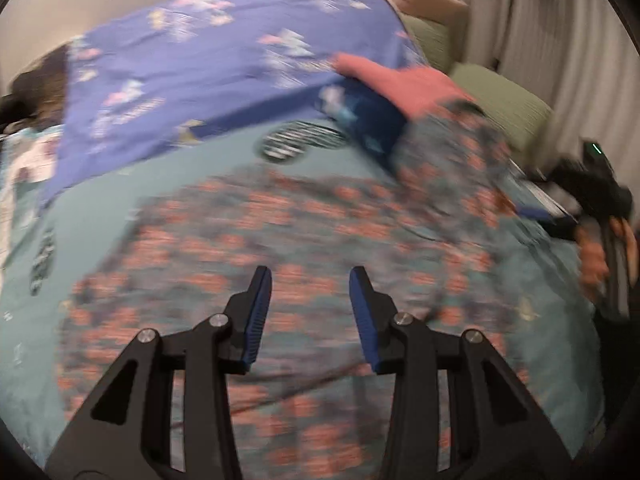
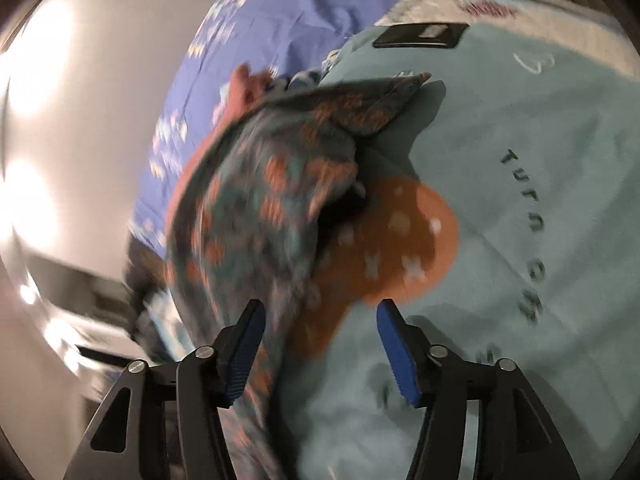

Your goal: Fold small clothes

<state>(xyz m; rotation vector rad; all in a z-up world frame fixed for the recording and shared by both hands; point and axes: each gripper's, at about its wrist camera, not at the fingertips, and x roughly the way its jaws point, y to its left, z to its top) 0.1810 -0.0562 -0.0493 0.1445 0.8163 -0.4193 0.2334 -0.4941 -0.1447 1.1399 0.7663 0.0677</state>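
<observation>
A small patterned garment (image 1: 304,240), grey-teal with orange-pink blotches, lies spread on the teal bed cover (image 1: 224,160). My left gripper (image 1: 310,280) is open just above its near part, holding nothing. In the right wrist view the same garment (image 2: 260,200) is bunched and partly lifted, draping down between the fingers. My right gripper (image 2: 320,312) is open, its left finger (image 2: 246,344) against the cloth. The right gripper and hand also show in the left wrist view (image 1: 596,204) at the garment's right edge. Both views are motion-blurred.
A purple printed sheet (image 1: 224,60) covers the far side of the bed. A pink cloth (image 1: 404,80) and a dark blue cloth (image 1: 372,120) lie beyond the garment. Green cushions (image 1: 504,104) stand at the right. A dark flat object (image 2: 420,36) lies on the cover.
</observation>
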